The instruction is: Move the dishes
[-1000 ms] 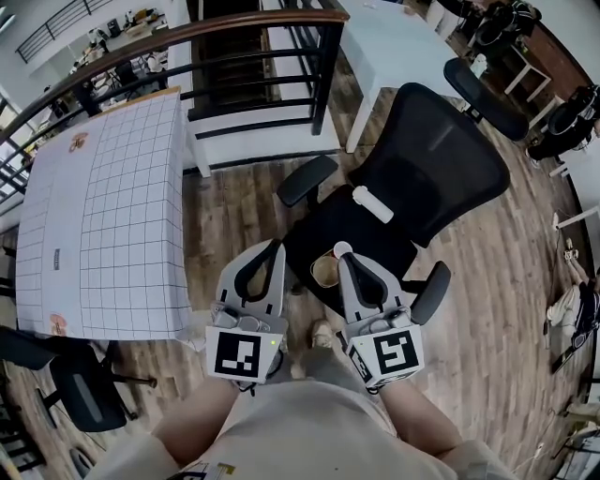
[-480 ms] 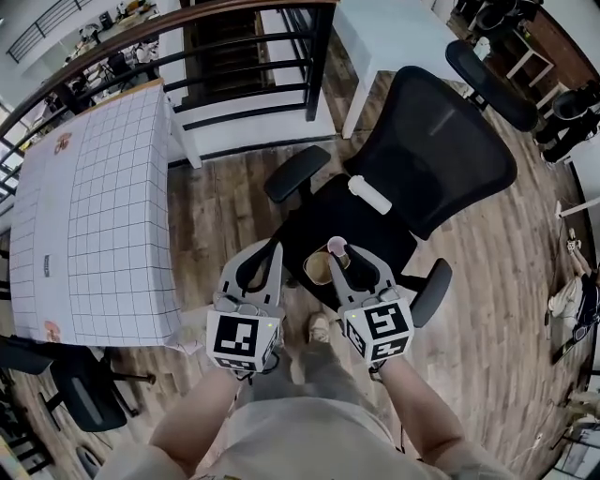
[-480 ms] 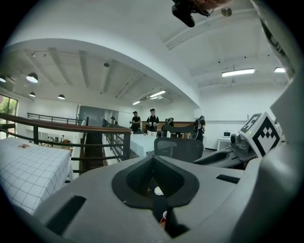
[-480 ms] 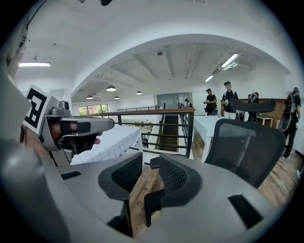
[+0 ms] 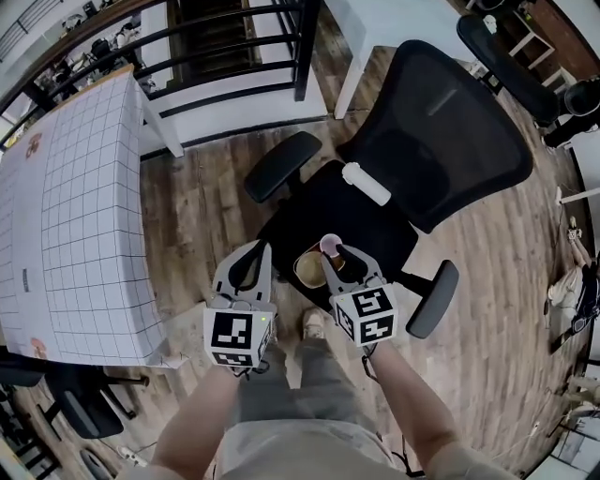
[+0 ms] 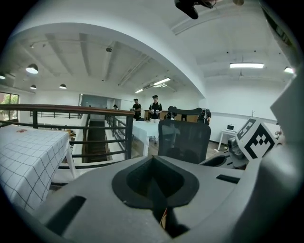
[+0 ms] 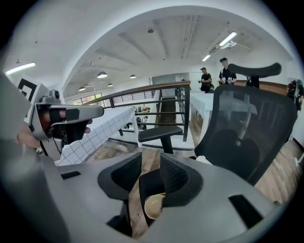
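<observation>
A tan bowl lies on the black seat of an office chair, with a small pink cup at its far right rim. My right gripper hovers over them, open; its left finger is close to the cup. In the right gripper view, the bowl and the floor show through the gap of the right gripper. My left gripper hangs over the floor left of the seat, shut and holding nothing. In its own view the left gripper has its pads meeting.
A white cylinder lies at the back of the seat, by the mesh backrest. Chair armrests flank the seat. A table with a chequered cloth stands left, a black railing and a white table beyond.
Both grippers have come closer to the chair seat, and the right one now reaches the bowl and cup. The left has stayed shut, the right open.
</observation>
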A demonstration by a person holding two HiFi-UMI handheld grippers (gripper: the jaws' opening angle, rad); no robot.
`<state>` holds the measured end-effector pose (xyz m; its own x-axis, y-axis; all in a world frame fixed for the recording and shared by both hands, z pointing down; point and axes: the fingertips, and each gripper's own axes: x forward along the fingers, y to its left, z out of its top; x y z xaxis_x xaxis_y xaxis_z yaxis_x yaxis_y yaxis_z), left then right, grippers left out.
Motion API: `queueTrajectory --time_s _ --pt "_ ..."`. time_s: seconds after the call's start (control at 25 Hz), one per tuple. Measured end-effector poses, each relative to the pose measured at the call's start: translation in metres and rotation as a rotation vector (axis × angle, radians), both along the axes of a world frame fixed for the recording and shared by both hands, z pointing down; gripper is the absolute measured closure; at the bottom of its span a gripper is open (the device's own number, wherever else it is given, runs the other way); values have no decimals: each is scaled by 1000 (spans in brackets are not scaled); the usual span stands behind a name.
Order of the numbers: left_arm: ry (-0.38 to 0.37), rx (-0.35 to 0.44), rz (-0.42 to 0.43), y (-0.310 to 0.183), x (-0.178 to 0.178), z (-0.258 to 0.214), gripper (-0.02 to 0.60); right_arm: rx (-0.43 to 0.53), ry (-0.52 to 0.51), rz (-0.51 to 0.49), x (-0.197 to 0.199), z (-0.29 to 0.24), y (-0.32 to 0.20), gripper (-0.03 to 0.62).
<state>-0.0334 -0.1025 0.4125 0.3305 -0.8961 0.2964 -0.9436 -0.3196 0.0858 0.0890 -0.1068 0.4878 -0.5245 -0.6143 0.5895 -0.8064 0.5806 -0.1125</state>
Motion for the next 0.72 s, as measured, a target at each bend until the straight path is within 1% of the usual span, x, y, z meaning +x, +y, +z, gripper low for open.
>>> queueTrajectory --time_s 0.08,0.2,0.32,0.4,0.52,0.6,0.72 --pt "-3 -32 0 -5 -1 24 568 -29 10 2 3 27 -6 484" --pt "-3 -90 18 -14 -1 64 568 -63 61 -10 8 71 -11 484" --pt "-31 -100 35 -28 1 97 568 -96 109 -23 13 114 -16 484" --pt "-44 -108 59 -36 7 118 568 -118 135 -27 18 141 -20 484" --pt "-43 -133 92 -43 20 152 568 -153 170 -32 27 183 -26 484" --pt "-52 -173 124 -42 31 178 568 -185 193 -45 31 209 -28 484" --pt "-89 -232 190 -34 49 215 568 -218 214 -74 33 239 -25 484"
